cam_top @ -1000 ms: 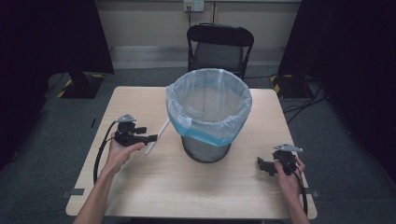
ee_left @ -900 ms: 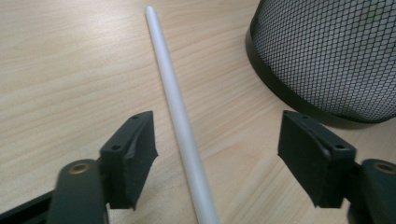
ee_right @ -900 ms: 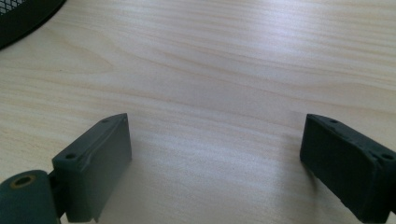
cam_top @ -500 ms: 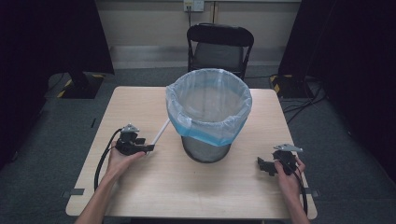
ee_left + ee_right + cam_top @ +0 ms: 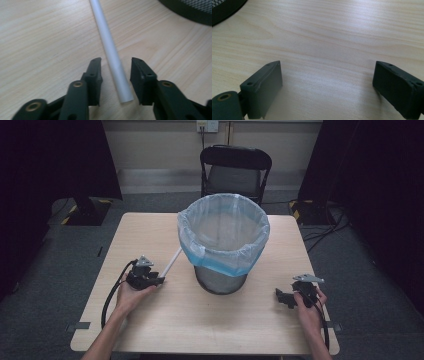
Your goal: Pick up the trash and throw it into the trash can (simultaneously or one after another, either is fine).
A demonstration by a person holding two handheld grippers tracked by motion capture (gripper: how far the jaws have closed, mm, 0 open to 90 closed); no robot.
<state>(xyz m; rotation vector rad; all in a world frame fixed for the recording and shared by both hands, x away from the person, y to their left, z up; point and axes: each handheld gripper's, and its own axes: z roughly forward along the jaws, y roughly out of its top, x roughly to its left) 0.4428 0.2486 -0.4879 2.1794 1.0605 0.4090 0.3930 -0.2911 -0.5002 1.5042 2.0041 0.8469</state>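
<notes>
A thin white tube (image 5: pixel 111 51) lies flat on the wooden table (image 5: pixel 150 227), its near end between my left gripper's (image 5: pixel 115 75) jaws. Those jaws have just been closing around it; small gaps still show on both sides, so the pads do not press on it. In the high view the white tube (image 5: pixel 171 261) runs from my left gripper (image 5: pixel 159 281) toward the bin. My right gripper (image 5: pixel 280 298) rests low over the table's right side, open wide with bare wood between its fingers (image 5: pixel 262 87).
A black mesh waste bin (image 5: pixel 222 279) lined with a pale blue bag (image 5: pixel 225 251) stands at the table's middle. A black folding chair (image 5: pixel 235 170) sits behind the far edge. Dark curtains hang at both sides, with cables on the floor at the right.
My left gripper has come down and toward the near edge along the white tube, and its jaws have narrowed around the tube's end. The right gripper has stayed put.
</notes>
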